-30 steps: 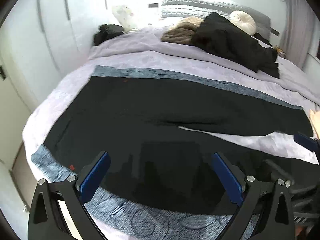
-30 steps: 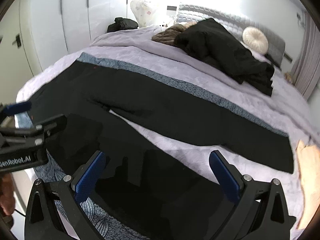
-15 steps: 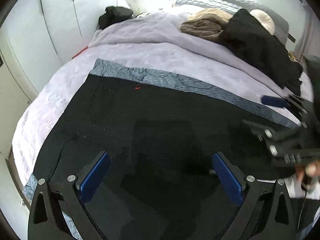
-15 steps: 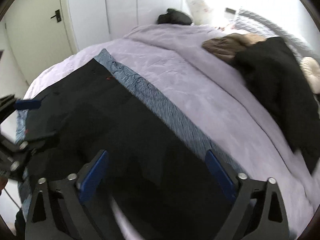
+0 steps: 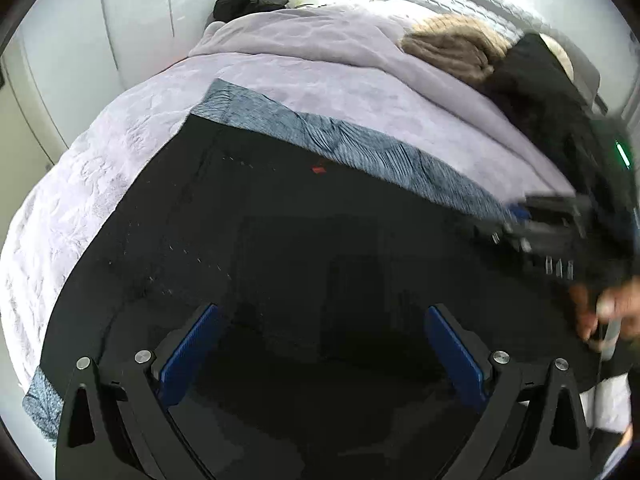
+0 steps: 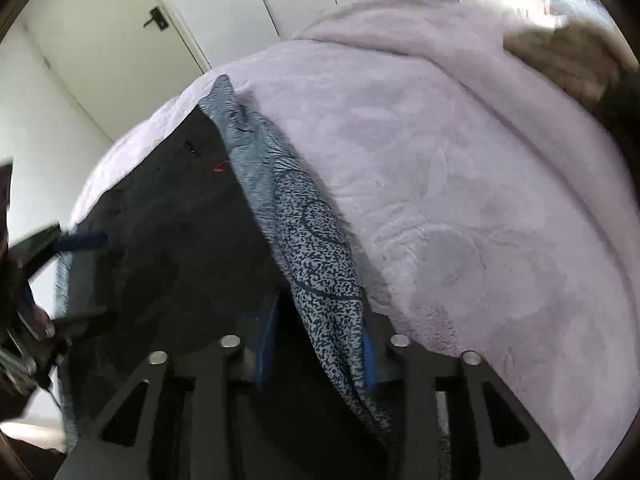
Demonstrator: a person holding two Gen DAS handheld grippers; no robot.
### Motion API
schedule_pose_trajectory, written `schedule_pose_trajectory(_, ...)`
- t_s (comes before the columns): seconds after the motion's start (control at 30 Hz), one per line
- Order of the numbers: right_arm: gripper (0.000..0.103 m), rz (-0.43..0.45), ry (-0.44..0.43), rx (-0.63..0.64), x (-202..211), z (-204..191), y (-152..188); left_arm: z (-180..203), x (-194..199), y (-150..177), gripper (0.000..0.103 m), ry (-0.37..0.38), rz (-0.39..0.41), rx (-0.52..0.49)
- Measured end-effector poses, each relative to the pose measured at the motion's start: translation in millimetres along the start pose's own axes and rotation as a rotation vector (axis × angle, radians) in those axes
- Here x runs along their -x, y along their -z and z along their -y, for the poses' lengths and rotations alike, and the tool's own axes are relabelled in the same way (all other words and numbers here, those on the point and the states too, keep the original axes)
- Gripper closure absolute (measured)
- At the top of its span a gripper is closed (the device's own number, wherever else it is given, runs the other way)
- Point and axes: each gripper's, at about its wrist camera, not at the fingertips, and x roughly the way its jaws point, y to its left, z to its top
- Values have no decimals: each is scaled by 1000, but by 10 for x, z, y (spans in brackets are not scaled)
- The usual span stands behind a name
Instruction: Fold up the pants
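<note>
Right gripper (image 6: 318, 354): jaws closing, nearly together, with a bunched fold of blue-grey patterned cloth (image 6: 316, 248) and black fabric standing between the blue pads (whether the pads are already pressing is not clear). In the left wrist view this gripper (image 5: 520, 220) is appearing blurred at the right, over the far edge of the pants, with a hand (image 5: 608, 312) behind it.

Left gripper (image 5: 320, 344): jaws standing wide apart, nothing between the blue pads, pointing steeply down over the pants. In the right wrist view it (image 6: 80, 240) is showing blurred at the left side.

Pants (image 5: 280, 248): black, lying spread flat on the patterned cloth, filling the near part of the bed; a small red mark (image 5: 319, 169) is sitting near their far edge.

Patterned cloth: lying under the pants, showing as a strip along their far edge and at the near left corner.

Bed (image 5: 328, 64): carrying a pale lilac cover (quilted, rumpled toward the head end).

Brown garment (image 5: 452, 46) and black garment (image 5: 536, 88): heaped toward the head end, touching one another.

White wardrobe doors (image 5: 132, 20): standing beyond the left edge of the bed.
</note>
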Motion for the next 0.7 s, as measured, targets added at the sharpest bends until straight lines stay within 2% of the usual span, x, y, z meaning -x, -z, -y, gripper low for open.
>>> schedule_pose_trajectory(0.03, 86, 17, 10, 9, 71, -96, 22, -60, 45, -55, 1, 8, 11, 29)
schedule_pose_trajectory(0.1, 87, 71, 31, 14, 226, -276, 72, -140, 107, -146, 1, 24, 28, 69)
schedule_pose_trajectory(0.17, 87, 117, 81, 59, 357, -507, 139, -211, 200, -269, 1, 47, 43, 115)
schedule_pose_trajectory(0.3, 88, 167, 216, 207, 480, -1228, 361, -254, 364, -491, 1, 78, 78, 185)
schedule_pose_trajectory(0.43, 88, 190, 361, 304, 434, -1769, 606, -248, 390, -629, 1, 17, 88, 207)
schedule_pose_trajectory(0.53, 89, 210, 441, 327, 383, -1970, 728, -343, 215, -675, 1, 3, 38, 232)
schedule_pose_trajectory(0.6, 89, 214, 463, 350, 352, -2084, 774, -430, 104, -672, 1, -11, 7, 257)
schedule_pose_trajectory(0.63, 89, 212, 474, 355, 318, -2147, 786, -503, 37, -658, 14, -1, -2, 286)
schedule_pose_trajectory(0.67, 89, 213, 481, 357, 302, -2188, 782, -531, -3, -630, 61, 30, -14, 301)
schedule_pose_trajectory(0.7, 90, 216, 487, 355, 315, -2227, 805, -588, -58, -575, 80, 112, -61, 319)
